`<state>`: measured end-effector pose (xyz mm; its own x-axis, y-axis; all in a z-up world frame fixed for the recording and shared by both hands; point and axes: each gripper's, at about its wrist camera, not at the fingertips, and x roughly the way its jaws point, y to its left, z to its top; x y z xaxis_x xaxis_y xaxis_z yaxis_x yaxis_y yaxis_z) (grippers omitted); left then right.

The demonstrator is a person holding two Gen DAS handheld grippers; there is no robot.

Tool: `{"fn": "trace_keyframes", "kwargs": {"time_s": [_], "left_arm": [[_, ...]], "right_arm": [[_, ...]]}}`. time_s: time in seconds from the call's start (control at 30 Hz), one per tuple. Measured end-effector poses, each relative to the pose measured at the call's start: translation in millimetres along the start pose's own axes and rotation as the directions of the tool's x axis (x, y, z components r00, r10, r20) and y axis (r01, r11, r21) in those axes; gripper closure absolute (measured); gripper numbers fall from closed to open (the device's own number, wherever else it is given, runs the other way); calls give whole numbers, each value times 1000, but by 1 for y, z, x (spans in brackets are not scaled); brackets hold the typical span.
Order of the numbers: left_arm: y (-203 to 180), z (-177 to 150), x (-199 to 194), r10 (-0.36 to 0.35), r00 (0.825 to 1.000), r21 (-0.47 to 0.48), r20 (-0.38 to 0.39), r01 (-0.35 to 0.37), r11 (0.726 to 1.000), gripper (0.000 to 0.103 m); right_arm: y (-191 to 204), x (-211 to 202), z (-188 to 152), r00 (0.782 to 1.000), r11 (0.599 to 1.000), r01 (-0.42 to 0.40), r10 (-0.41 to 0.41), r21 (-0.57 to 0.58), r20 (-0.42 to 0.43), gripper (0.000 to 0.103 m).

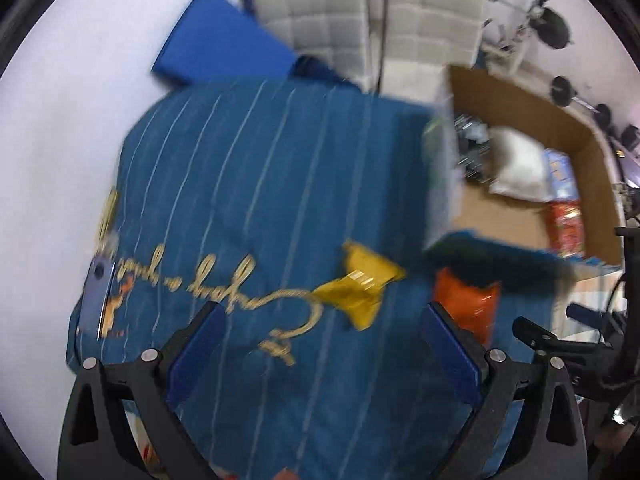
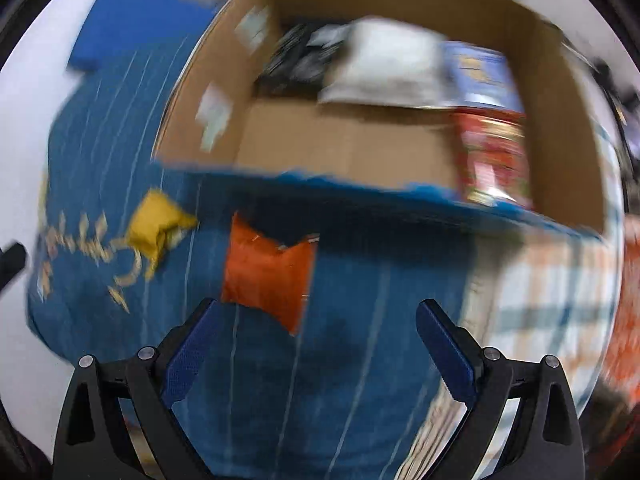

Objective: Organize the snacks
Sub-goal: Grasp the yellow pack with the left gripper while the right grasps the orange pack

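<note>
A yellow snack packet (image 1: 362,282) (image 2: 158,226) and an orange snack packet (image 1: 466,300) (image 2: 266,276) lie on a blue striped cloth (image 1: 272,168) (image 2: 360,360). An open cardboard box (image 1: 560,120) (image 2: 568,128) stands behind them, holding a white bag (image 2: 384,64), a blue packet (image 2: 482,74) and a red packet (image 1: 566,226) (image 2: 494,156). My left gripper (image 1: 322,340) hangs open above the cloth, just short of the yellow packet. My right gripper (image 2: 316,336) is open too, with the orange packet just beyond its left finger. Both views are blurred by motion.
A blue folded mat (image 1: 222,46) lies on the white surface beyond the cloth. White padded chairs (image 1: 360,12) stand at the back. A checked cloth (image 2: 548,292) lies right of the blue one. Dark stands and cables (image 1: 592,344) crowd the far right.
</note>
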<state>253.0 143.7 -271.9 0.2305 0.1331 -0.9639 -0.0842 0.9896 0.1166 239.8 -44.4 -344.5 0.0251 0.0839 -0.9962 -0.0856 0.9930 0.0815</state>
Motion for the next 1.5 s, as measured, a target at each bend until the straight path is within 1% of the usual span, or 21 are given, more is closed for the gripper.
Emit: {"fn": "trace_keyframes", "kwargs": {"time_s": [0.07, 0.13, 0.23, 0.3, 0.37, 0.47, 0.53, 0.57, 0.63, 0.73, 0.8, 0.9, 0.97, 1.03, 1.1, 1.17, 1.27, 1.33, 1.4, 1.43, 1.5], "left_arm": [[13, -6, 15, 20, 999, -6, -31, -21, 1000, 3], [23, -12, 30, 41, 997, -3, -65, -41, 999, 3], [35, -19, 49, 59, 993, 2, -106, -59, 998, 3], [40, -22, 60, 64, 989, 6, -134, -64, 998, 3], [43, -23, 69, 68, 986, 11, -152, -67, 998, 3], [46, -24, 81, 63, 982, 18, -177, -61, 998, 3], [46, -24, 86, 63, 981, 26, -185, -60, 998, 3], [45, -24, 88, 63, 980, 29, -188, -59, 998, 3], [44, -22, 92, 55, 979, 35, -195, -49, 998, 3], [36, -18, 96, 44, 979, 50, -198, -35, 998, 3], [29, -14, 99, 36, 979, 62, -201, -24, 998, 3], [14, -6, 104, 24, 979, 88, -200, -7, 996, 3], [4, 0, 109, 11, 978, 105, -206, 11, 994, 3], [-6, 9, 116, -10, 976, 120, -219, 37, 992, 3], [-16, 18, 126, -26, 970, 136, -240, 60, 989, 3], [-25, 27, 137, -35, 964, 156, -264, 79, 985, 3], [-39, 38, 158, -44, 949, 195, -313, 109, 975, 3], [-46, 43, 174, -48, 935, 208, -352, 128, 970, 3], [-51, 44, 190, -67, 917, 210, -394, 160, 964, 15], [-52, 43, 195, -80, 910, 204, -407, 176, 963, 34], [-52, 39, 201, -80, 900, 197, -428, 179, 964, 39]], "right_arm": [[25, 24, 5, 998, 990, 49, -54, -133, -30, 4], [49, 42, 9, 992, 952, 111, -125, -285, -34, 4], [86, 63, 3, 974, 824, 187, -227, -534, -9, 4], [102, 77, -1, 962, 746, 203, -271, -634, -11, 4], [109, 90, -3, 954, 708, 201, -299, -677, -30, 6], [114, 108, -3, 938, 689, 224, -345, -689, -40, 13], [111, 111, -2, 929, 691, 254, -369, -677, -28, 26], [109, 112, -2, 927, 700, 261, -375, -665, -31, 39], [99, 110, -2, 933, 752, 238, -352, -615, -69, 40], [79, 107, -10, 935, 810, 226, -336, -540, -112, 40], [59, 105, -18, 936, 863, 216, -316, -457, -154, 41], [17, 98, -31, 944, 950, 182, -241, -253, -227, 41], [-19, 92, -41, 953, 986, 155, -168, -68, -254, 41], [-53, 87, -51, 960, 985, 134, -102, 107, -262, 41], [-88, 82, -62, 968, 955, 113, -43, 275, -247, 41], [-115, 77, -71, 974, 908, 110, -17, 404, -226, 41], [-141, 69, -81, 979, 865, 112, -11, 490, -203, 41], [-148, 66, -82, 979, 860, 115, -13, 497, -204, 41], [-158, 64, -87, 979, 860, 122, -22, 495, -203, 41], [-161, 65, -88, 978, 865, 123, -21, 487, -209, 40], [-168, 66, -86, 979, 862, 104, -2, 497, -202, 40]]}}
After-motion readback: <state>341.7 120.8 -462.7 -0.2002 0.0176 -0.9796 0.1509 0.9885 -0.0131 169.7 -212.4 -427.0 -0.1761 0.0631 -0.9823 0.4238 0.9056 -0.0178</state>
